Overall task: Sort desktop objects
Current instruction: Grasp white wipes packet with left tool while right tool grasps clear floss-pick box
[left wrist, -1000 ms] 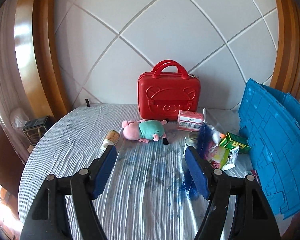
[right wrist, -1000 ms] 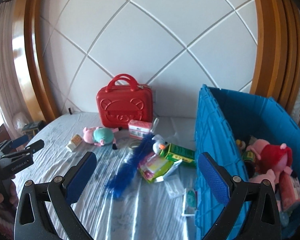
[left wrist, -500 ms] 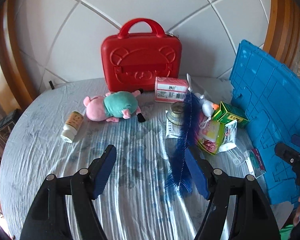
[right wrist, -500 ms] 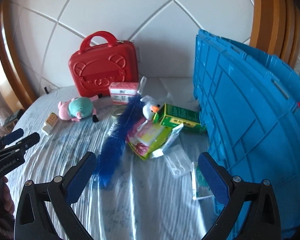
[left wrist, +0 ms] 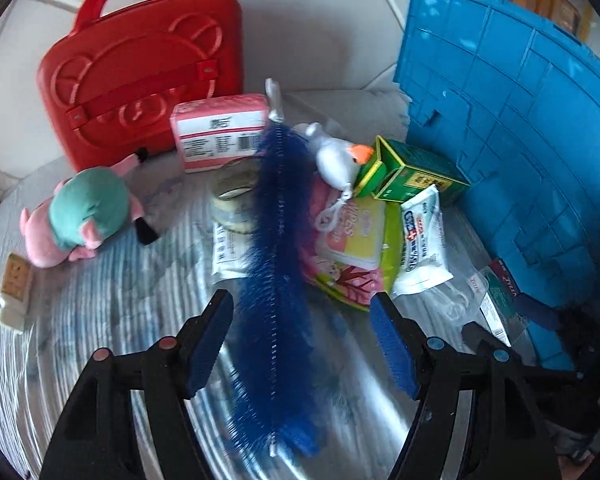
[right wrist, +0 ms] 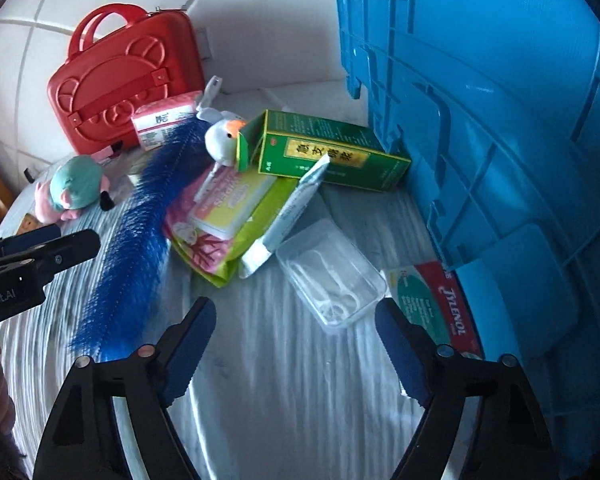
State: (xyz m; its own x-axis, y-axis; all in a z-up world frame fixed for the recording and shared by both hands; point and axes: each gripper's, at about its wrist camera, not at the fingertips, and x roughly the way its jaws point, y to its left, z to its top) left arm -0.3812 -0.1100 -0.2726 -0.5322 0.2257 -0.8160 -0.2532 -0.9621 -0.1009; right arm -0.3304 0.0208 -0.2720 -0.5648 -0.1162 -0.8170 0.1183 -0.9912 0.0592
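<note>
Little room beside blue crate [right wrist: 500,128], seemingly.

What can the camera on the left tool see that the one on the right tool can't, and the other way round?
Only the left view shows the tape roll beside the brush. Only the right view clearly shows the clear plastic case and the readable Tylenol box. Both share the blue brush, red case, pig plush, white duck toy, green box, wipes pack and blue crate.
</note>
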